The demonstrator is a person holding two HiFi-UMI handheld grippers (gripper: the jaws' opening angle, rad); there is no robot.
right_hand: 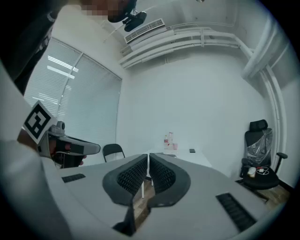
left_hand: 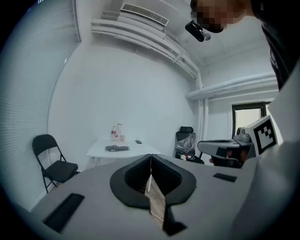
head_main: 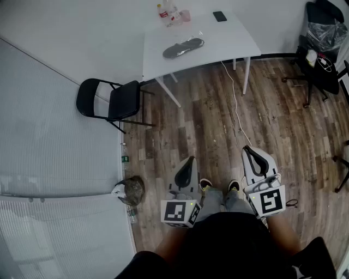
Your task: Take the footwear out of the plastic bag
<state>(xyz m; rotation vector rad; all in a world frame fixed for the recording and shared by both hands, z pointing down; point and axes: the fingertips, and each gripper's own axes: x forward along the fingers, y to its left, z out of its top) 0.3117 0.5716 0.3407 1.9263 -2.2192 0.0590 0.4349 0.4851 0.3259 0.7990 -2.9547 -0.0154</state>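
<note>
A dark shoe in a clear plastic bag (head_main: 183, 48) lies on the white table (head_main: 229, 41) at the far side of the room; the left gripper view also has the bagged shoe (left_hand: 117, 148) on the table (left_hand: 101, 151), small and distant. I stand well back from it on the wooden floor. My left gripper (head_main: 188, 162) and right gripper (head_main: 249, 150) are held side by side in front of my body, pointing toward the table. In the gripper views, the left gripper (left_hand: 150, 157) and the right gripper (right_hand: 148, 155) both have their jaws shut with nothing between them.
Bottles (head_main: 169, 13) and a phone (head_main: 220, 16) sit on the table. A black folding chair (head_main: 112, 101) stands left of it, an office chair (head_main: 322, 49) with a bag at the far right. A cable (head_main: 235, 103) runs over the floor, and a small bag (head_main: 130, 189) lies by the left wall.
</note>
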